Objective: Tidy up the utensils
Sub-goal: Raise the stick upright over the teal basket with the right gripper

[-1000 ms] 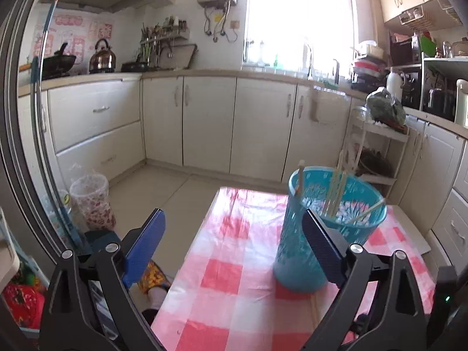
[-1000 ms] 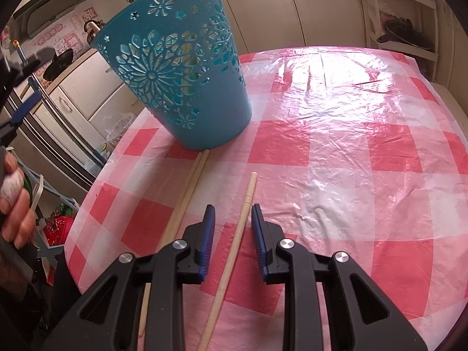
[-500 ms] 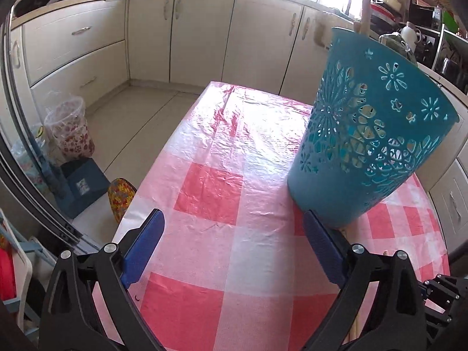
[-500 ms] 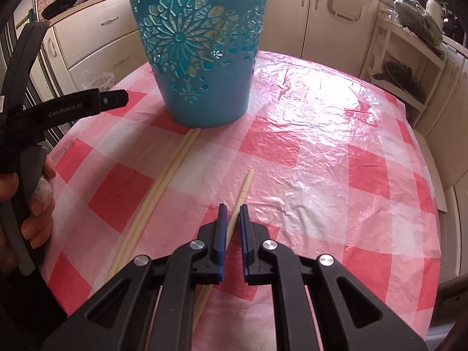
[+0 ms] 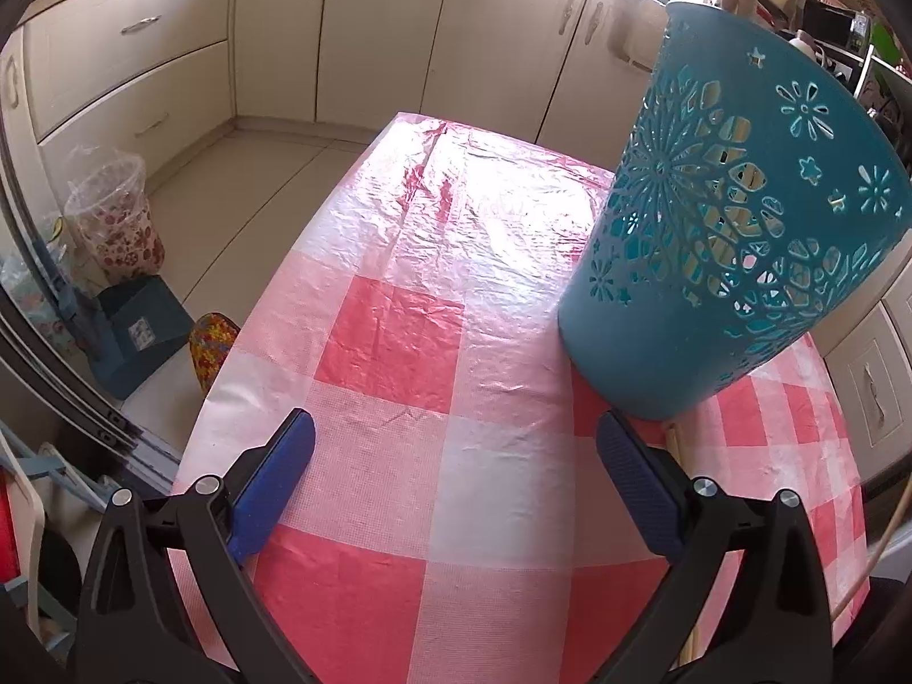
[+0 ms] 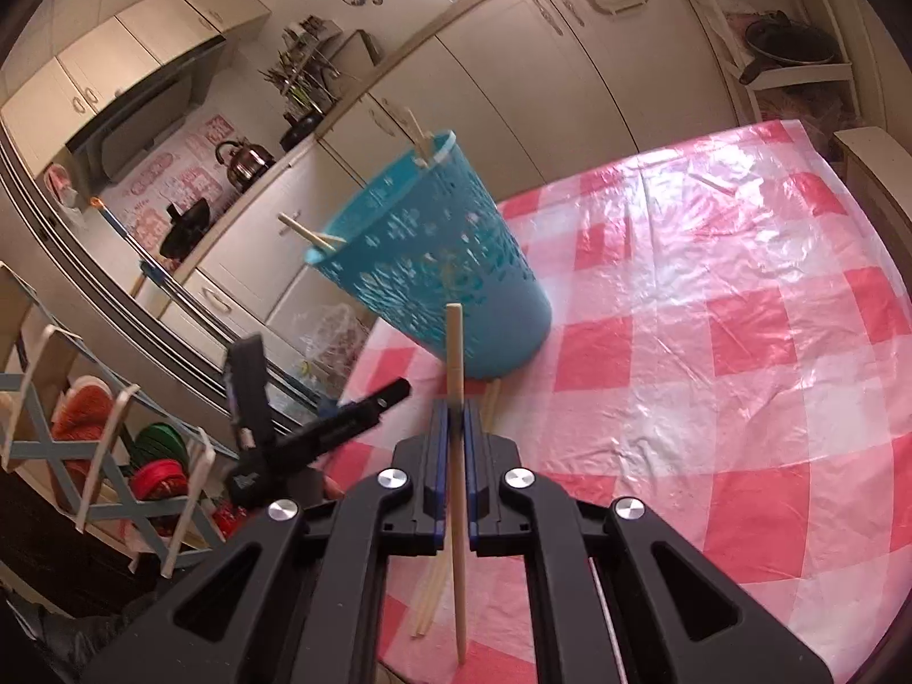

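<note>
In the left wrist view, our left gripper stands spread wide and empty above the checked tablecloth. The blue basket stands just beyond the right finger.

In the right wrist view, our right gripper is pressed together, pinching one chopstick clear of the cloth. More chopsticks lie beneath, near the basket.

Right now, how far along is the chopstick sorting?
Done: several wooden chopsticks stand in the teal perforated plastic basket. In hand: the right gripper is shut on one wooden chopstick. Left: a pale chopstick pair lies on the red-checked tablecloth. The left gripper is open, empty.
</note>
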Demonstrator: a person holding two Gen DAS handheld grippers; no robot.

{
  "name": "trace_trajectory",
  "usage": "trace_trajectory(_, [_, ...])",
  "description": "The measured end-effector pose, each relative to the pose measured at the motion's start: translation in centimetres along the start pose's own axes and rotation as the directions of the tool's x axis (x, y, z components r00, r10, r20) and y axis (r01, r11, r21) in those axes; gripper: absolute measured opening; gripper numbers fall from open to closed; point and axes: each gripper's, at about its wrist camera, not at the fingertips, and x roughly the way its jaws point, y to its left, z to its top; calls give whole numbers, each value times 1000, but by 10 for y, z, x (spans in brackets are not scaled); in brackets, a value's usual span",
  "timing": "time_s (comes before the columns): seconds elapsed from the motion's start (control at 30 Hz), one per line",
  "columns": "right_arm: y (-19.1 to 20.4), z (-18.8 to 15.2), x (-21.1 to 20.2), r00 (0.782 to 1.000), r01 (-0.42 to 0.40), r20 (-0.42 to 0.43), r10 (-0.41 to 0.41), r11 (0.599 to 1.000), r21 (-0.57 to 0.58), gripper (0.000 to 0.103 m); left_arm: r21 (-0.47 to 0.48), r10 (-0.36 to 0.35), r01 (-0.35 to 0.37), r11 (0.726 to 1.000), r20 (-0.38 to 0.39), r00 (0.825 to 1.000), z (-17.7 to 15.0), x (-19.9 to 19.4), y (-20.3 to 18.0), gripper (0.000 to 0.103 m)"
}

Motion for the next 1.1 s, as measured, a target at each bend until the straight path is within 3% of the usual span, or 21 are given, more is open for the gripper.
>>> trace_trajectory(0.2, [42, 34, -32, 993, -43, 108, 53, 994, -97, 5, 22, 9, -8, 1000, -7, 1000, 1, 0, -5, 95])
trace_trajectory(0.7, [87, 104, -58, 976, -62, 193, 103, 976, -207, 5, 18, 3, -3, 1000, -4, 1000, 2, 0, -4, 95])
trace_trajectory(0.9, [111, 139, -48, 956, 25, 288, 58, 961, -276, 5, 17, 2, -2, 1000, -4, 1000, 2, 0, -4, 95])
trace_trajectory(1.1, [93, 126, 20, 964, 156, 252, -84, 947, -282, 5, 18, 3, -2, 1000, -3, 1000, 2, 0, -4, 95])
